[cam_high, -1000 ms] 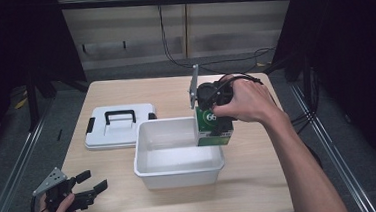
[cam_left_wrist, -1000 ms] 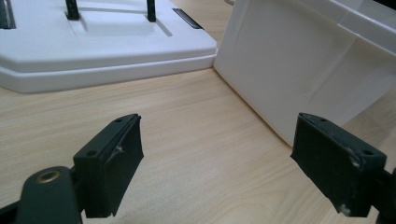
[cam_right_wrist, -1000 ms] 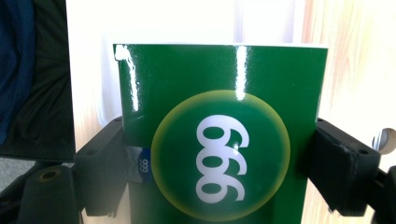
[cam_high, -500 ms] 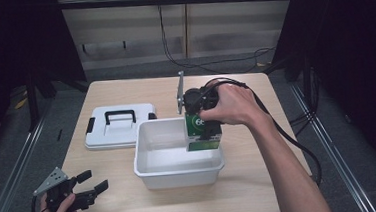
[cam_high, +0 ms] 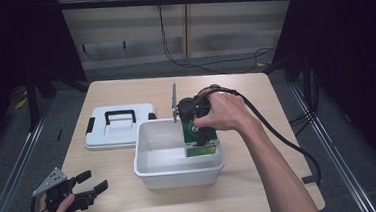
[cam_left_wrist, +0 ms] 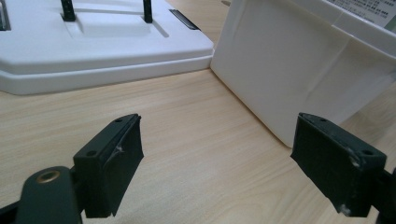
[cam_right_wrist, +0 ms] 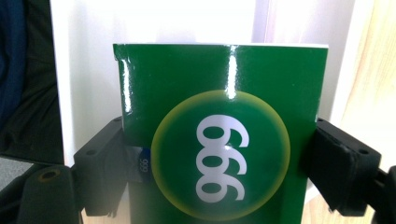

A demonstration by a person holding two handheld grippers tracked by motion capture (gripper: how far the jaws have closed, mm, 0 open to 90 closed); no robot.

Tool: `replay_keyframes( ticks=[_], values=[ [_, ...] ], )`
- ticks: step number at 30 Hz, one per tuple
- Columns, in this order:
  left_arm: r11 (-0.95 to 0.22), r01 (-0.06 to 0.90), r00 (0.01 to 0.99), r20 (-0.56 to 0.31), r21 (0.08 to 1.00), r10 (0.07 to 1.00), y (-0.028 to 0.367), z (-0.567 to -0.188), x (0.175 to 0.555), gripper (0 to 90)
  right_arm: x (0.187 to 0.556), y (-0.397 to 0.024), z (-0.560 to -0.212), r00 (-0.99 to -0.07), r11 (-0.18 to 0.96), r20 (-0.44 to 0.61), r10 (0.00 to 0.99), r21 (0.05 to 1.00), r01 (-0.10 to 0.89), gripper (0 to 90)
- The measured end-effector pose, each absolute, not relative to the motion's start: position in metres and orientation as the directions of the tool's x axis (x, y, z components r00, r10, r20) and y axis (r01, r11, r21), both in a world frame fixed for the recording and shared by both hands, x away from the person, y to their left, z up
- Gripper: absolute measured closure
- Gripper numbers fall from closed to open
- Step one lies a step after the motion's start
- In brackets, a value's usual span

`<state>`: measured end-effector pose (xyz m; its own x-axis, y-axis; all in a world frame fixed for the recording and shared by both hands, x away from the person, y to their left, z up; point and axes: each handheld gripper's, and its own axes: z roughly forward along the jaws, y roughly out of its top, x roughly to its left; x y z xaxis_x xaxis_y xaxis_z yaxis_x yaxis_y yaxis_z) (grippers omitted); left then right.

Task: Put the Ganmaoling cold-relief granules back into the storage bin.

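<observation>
A green box (cam_high: 197, 141) with a round yellow-rimmed mark and white digits stands inside the white tub (cam_high: 156, 163), against its right wall. My right gripper (cam_high: 201, 134) is shut on the green box (cam_right_wrist: 219, 140), one jaw on each side of it. The white tub's inner wall (cam_right_wrist: 154, 23) shows behind the box. My left gripper (cam_high: 92, 185) is open near the table's front left corner, with bare wood between its jaws. That left gripper (cam_left_wrist: 217, 158) faces the white tub's outer wall (cam_left_wrist: 289, 70).
A white lid with a black handle (cam_high: 118, 125) lies flat left of the tub, and the white lid (cam_left_wrist: 93, 42) also shows ahead of the left gripper. A black cable (cam_high: 278, 135) trails from the right gripper across the wooden table (cam_high: 286, 104).
The right gripper has carried the green box leftward and down, from above the tub's right rim into the tub. The left gripper has stayed in place.
</observation>
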<state>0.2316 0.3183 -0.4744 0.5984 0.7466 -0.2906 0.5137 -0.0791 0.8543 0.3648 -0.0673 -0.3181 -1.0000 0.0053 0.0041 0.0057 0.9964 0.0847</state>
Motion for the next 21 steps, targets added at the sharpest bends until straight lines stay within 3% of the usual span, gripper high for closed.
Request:
replay_keyframes(
  ticks=[21],
  values=[
    [-0.079, 0.515, 0.599, -0.293, 0.853, 0.745, 0.319, -0.475, 0.231, 15.9, 0.371, -0.075, -0.362, -0.999, 0.996, 0.032, 0.025, 0.089, 0.028, 15.8]
  ],
)
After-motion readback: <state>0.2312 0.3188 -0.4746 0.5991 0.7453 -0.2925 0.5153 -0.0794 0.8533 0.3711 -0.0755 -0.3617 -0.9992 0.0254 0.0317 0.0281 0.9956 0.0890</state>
